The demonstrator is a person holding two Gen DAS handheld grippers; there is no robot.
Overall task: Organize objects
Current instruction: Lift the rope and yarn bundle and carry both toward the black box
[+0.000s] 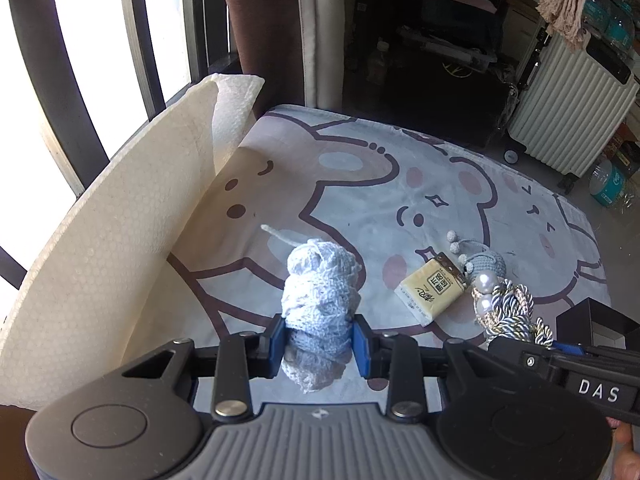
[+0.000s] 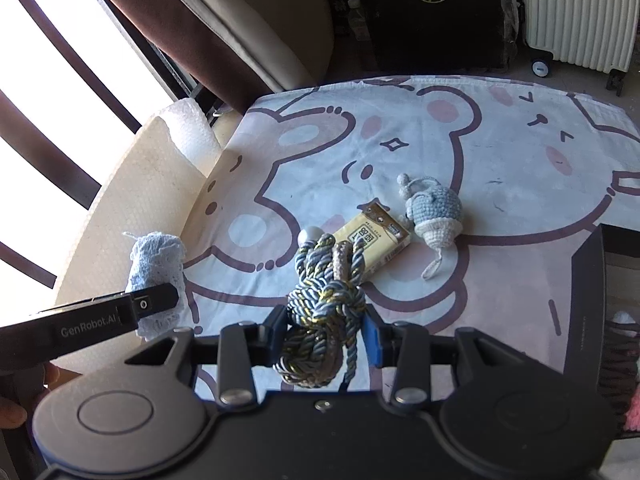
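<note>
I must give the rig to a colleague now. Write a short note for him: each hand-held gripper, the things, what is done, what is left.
Left hand-held gripper: shut on the lace bundle.
Right hand-held gripper: shut on the twisted cord.
Tissue pack and crochet toy lie on the bear sheet.
Black box at right.
Done: both grasped. Left: placing all four.

The black open-topped box [image 2: 588, 300] is cut off at the right edge; print on the yellow tissue packet [image 2: 374, 242] is too small to read.
</note>
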